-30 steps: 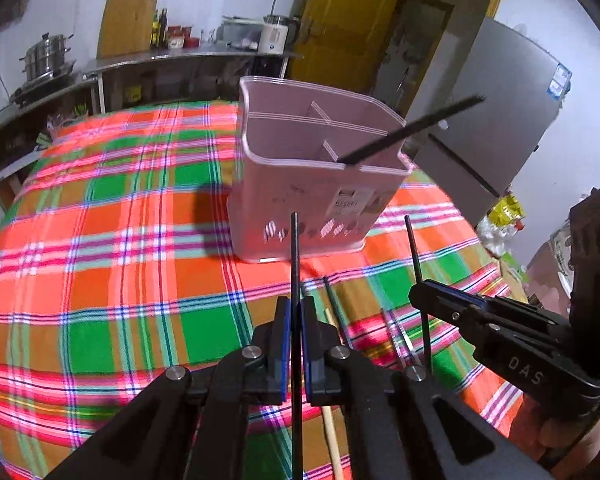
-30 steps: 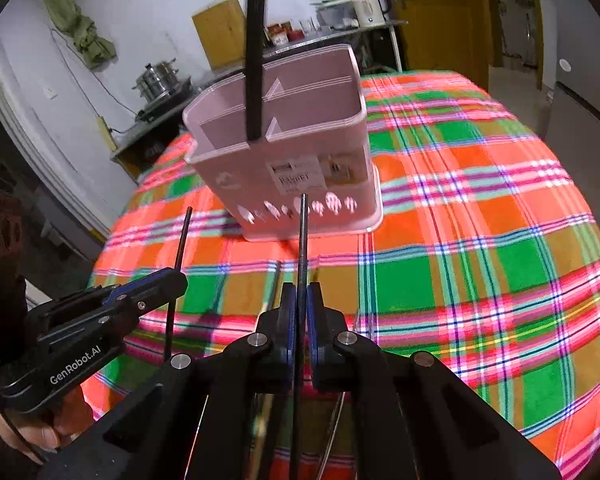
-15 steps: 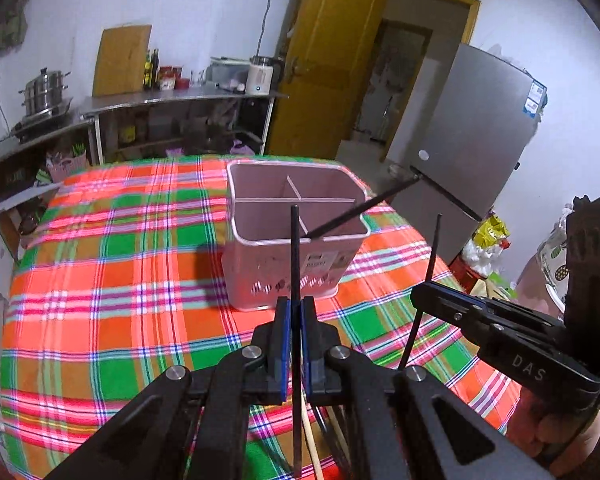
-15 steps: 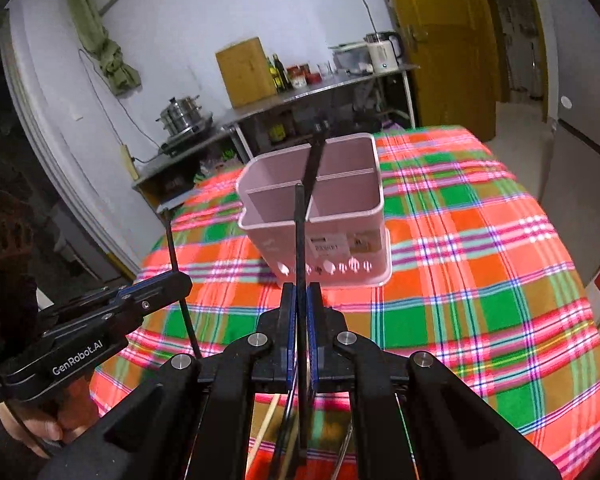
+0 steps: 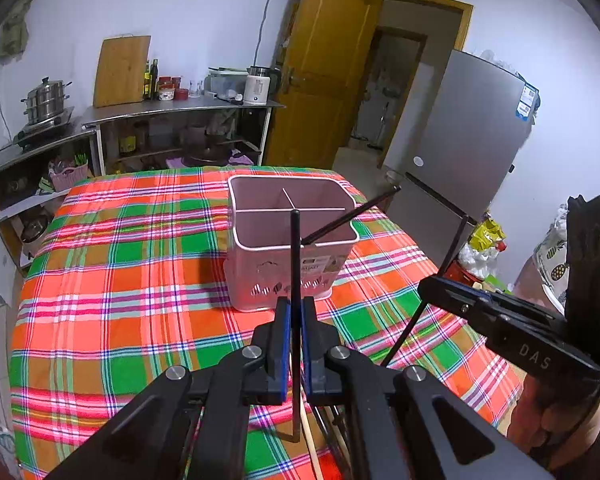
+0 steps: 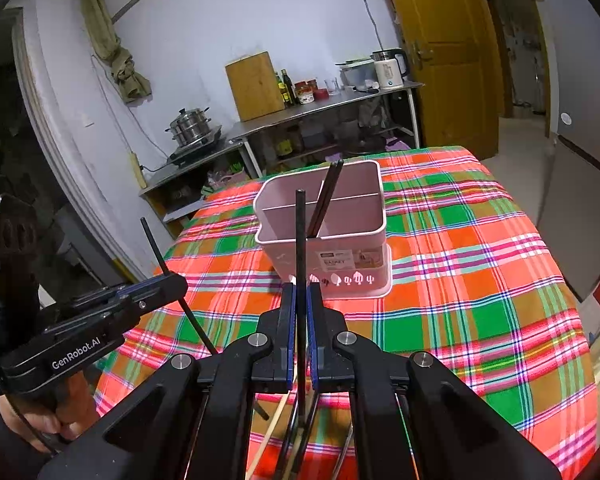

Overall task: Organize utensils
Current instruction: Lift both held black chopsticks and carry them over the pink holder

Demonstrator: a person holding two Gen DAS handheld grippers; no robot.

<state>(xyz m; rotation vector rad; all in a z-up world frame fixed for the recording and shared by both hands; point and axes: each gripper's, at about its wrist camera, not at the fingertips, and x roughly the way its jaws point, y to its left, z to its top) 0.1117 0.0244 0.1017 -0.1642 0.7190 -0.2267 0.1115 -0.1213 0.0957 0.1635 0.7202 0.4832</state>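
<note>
A pink utensil holder (image 5: 288, 240) with dividers stands mid-table on the plaid cloth; it also shows in the right wrist view (image 6: 328, 232). Black chopsticks (image 6: 326, 198) lean in its front compartment. My left gripper (image 5: 295, 344) is shut on a black chopstick (image 5: 295, 264) held upright above the table. My right gripper (image 6: 299, 332) is shut on another black chopstick (image 6: 300, 248), also upright. Each gripper shows in the other's view: the right gripper (image 5: 428, 286), the left gripper (image 6: 180, 284). More utensils (image 6: 284, 432) lie on the cloth under the grippers.
The round table (image 5: 112, 280) has a red, green and orange plaid cloth. A steel counter (image 5: 172, 108) with a pot, bottles and kettle stands behind. A grey fridge (image 5: 468, 144) and a wooden door (image 5: 324, 80) are at the right.
Both grippers have risen and drawn back from the holder, each carrying its chopstick. The holder now looks smaller and farther away.
</note>
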